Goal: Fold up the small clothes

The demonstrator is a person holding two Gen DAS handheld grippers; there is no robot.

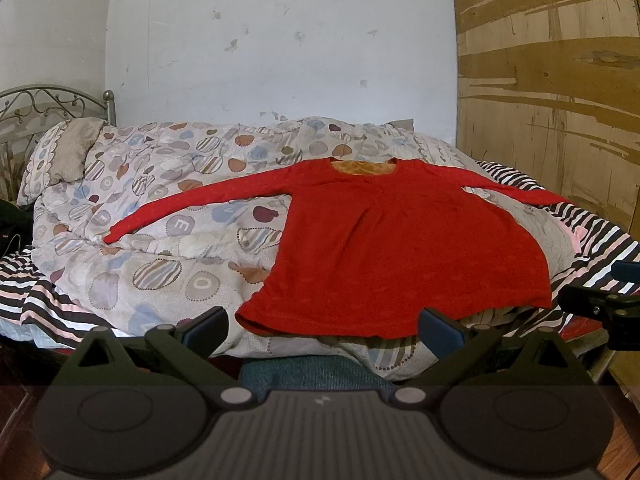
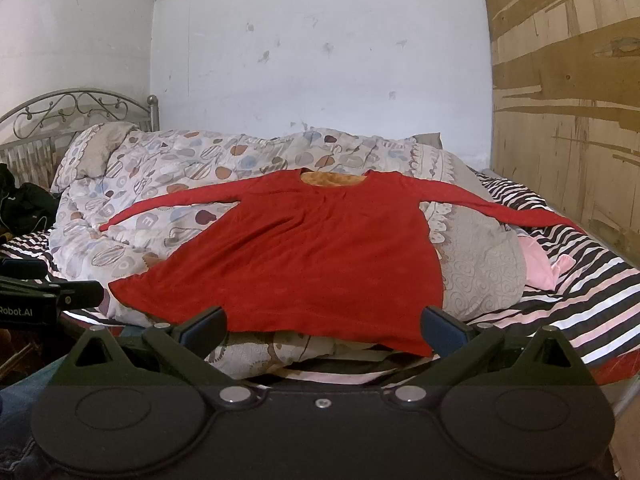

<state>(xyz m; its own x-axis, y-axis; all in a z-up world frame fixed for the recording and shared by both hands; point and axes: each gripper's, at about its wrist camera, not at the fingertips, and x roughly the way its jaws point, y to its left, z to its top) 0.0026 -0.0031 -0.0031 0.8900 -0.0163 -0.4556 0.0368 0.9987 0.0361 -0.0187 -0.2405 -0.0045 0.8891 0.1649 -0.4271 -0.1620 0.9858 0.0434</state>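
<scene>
A red long-sleeved top [image 1: 396, 248] lies flat on the patterned quilt, front up, both sleeves spread wide, its hem toward me. It also shows in the right wrist view [image 2: 320, 256]. My left gripper [image 1: 324, 328] is open and empty, just short of the hem's left part. My right gripper [image 2: 324, 328] is open and empty, just short of the hem's right part. Each gripper shows at the edge of the other's view: the right one [image 1: 600, 304] and the left one [image 2: 44, 296].
The quilt [image 1: 160, 216] covers a bed with a striped sheet [image 2: 580, 292]. A metal headboard [image 2: 80, 112] stands at the left, a pillow [image 1: 60, 156] beside it. A wooden panel [image 1: 552, 100] rises at the right. A pink cloth [image 2: 536, 264] lies right of the top.
</scene>
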